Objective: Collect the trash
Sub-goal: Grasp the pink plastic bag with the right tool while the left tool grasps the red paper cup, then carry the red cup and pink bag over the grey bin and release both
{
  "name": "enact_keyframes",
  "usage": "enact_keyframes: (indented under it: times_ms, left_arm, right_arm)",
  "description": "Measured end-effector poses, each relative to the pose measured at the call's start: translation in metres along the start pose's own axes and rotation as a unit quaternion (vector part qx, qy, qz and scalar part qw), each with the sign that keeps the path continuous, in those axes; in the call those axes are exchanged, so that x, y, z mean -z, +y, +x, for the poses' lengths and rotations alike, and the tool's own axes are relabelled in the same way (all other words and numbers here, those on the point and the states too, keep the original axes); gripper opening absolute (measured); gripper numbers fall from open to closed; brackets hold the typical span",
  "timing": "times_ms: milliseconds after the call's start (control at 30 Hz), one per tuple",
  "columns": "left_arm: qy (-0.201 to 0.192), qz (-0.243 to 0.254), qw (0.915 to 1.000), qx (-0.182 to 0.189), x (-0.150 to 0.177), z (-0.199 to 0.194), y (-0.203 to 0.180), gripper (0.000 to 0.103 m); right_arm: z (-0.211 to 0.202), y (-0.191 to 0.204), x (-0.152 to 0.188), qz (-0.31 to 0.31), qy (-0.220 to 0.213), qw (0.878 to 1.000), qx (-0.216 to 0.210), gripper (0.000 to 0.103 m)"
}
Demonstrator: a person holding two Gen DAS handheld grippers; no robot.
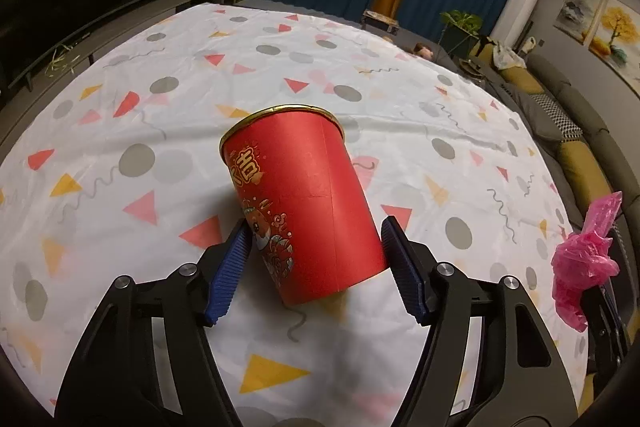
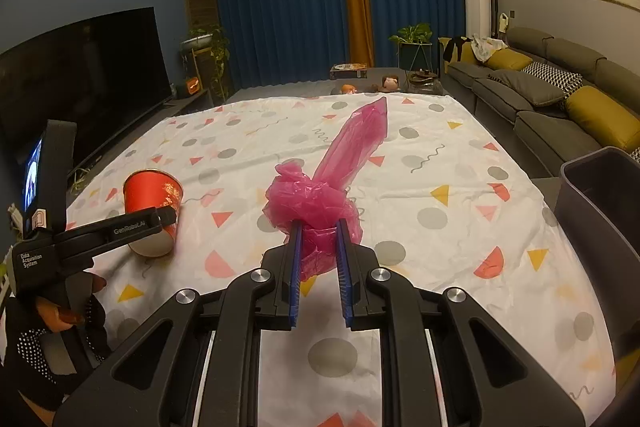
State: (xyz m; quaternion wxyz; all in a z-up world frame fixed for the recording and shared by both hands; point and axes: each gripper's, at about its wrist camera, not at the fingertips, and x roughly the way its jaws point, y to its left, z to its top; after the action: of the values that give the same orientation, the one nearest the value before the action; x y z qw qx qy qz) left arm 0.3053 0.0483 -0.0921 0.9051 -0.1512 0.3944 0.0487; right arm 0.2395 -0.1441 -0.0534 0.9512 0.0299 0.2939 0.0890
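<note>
Where the left wrist view looks along the left gripper point(image 1: 314, 241), its blue pads clamp a tilted red paper cup point(image 1: 298, 203) over the patterned sheet point(image 1: 160, 99); the cup's inside is hidden.

In the right wrist view, the right gripper point(image 2: 318, 225) pinches a crumpled pink plastic bag point(image 2: 316, 203). A dark bin point(image 2: 600, 203) stands to its right, contents unseen.

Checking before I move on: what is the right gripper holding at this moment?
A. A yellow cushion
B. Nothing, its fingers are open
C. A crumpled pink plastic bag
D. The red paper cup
C: in the right wrist view the right gripper has its blue fingers closed on the crumpled pink plastic bag, while the red paper cup sits between the left gripper's fingers.
</note>
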Motion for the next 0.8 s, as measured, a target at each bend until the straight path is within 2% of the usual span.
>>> enact_keyframes:
  times_ms: [167,367,600,800]
  left_arm:
    - [-0.01,0.009,0.9999,0.006,0.003,-0.007,-0.003,0.063]
    - [-0.037,0.043,0.9983,0.011,0.007,-0.029,-0.023,0.062]
    - [-0.062,0.086,0.9937,0.036,0.016,-0.057,-0.059,0.059]
    - [-0.075,0.119,0.9872,0.075,0.029,-0.076,-0.098,0.058]
  right_arm:
    - [-0.003,-0.002,0.001,0.004,-0.002,1.0,0.001,0.017]
    - [-0.014,-0.009,0.001,0.009,-0.009,1.0,0.004,0.017]
    - [-0.036,-0.027,0.003,0.017,-0.023,0.999,0.017,0.017]
    - [-0.058,-0.05,0.007,0.028,-0.034,0.998,0.039,0.017]
